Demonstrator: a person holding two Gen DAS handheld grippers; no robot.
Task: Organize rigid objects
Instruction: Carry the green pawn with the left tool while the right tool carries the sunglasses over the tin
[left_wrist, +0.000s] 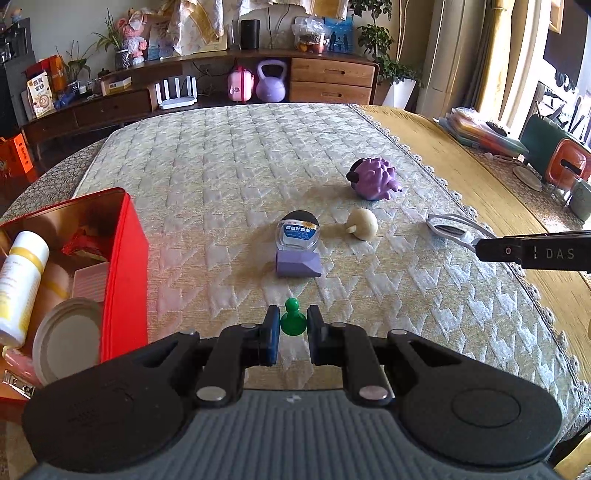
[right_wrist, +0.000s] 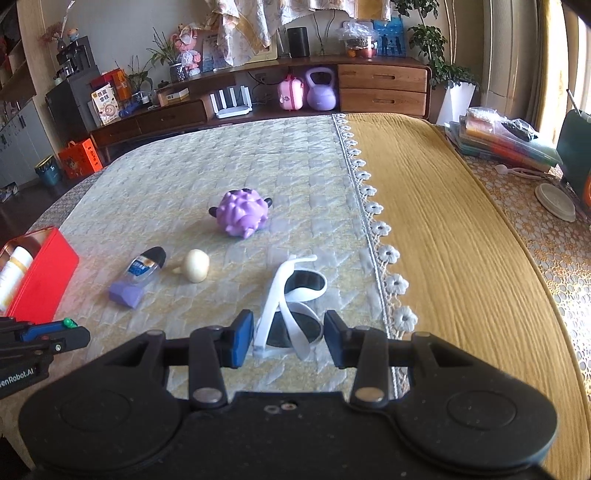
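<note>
Left gripper (left_wrist: 293, 330) partly open, straddling green pawn (left_wrist: 293, 317): pinch its base. Right gripper (right_wrist: 289, 338) wide around white sunglasses (right_wrist: 291, 314) (grips nothing yet); centre before closing.

Red box (left_wrist: 122, 280) cut off at left frame edge; bottle (left_wrist: 299, 232) label print too small to read.

Daylight is coming through the windows (left_wrist: 565, 70) on the right, falling across a wooden sideboard (right_wrist: 382, 88) standing against the pale far wall (left_wrist: 66, 22), beside potted plants (right_wrist: 439, 55).
</note>
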